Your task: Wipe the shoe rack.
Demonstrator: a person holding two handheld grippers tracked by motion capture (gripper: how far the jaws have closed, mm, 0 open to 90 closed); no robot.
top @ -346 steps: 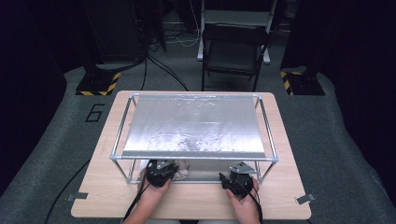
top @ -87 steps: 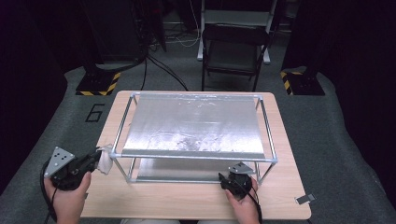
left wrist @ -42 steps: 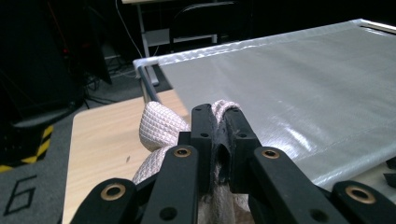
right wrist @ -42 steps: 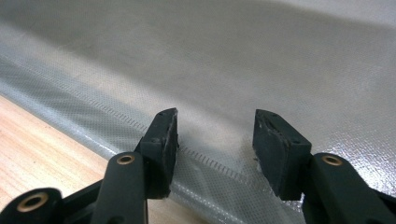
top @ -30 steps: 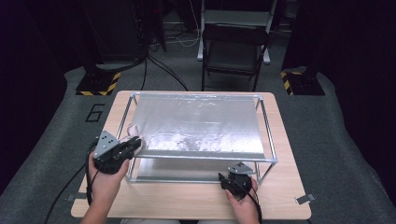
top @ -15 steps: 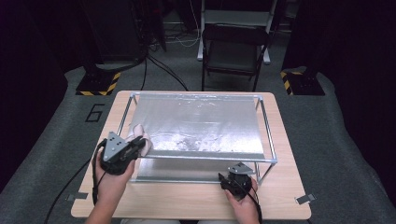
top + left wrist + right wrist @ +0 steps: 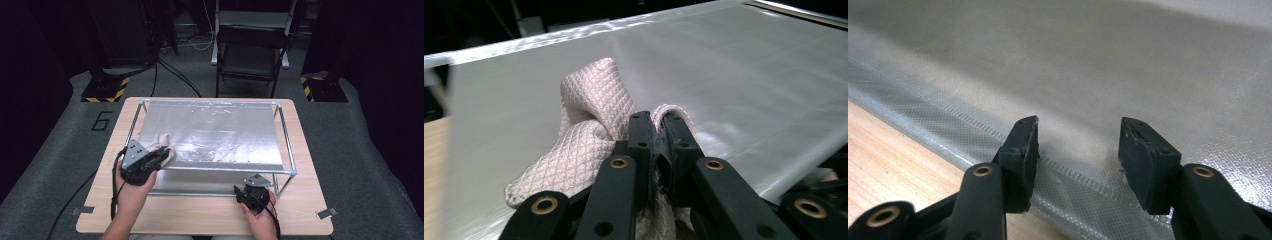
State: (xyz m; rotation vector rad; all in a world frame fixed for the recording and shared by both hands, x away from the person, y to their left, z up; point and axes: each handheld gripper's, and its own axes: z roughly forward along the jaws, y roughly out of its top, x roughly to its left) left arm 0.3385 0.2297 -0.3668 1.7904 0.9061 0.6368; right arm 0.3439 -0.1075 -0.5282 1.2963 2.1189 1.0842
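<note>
Right gripper [image 7: 252, 194] is sitting at the bench's [image 7: 200, 215] near edge, fingers gaping wide with nothing between them. Left gripper [image 7: 654, 145] is pinching a quilted cloth [image 7: 589, 135], resting it on the left of the mesh sheet [image 7: 220, 130].

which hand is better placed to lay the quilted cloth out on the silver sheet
Left. The left claw is shut on the quilted cloth over the silver sheet. The right claw is open at the sheet's near edge, away from the cloth.

Lower part of the quilted cloth [image 7: 589, 145] behind the left tongs [image 7: 655, 145].
</note>
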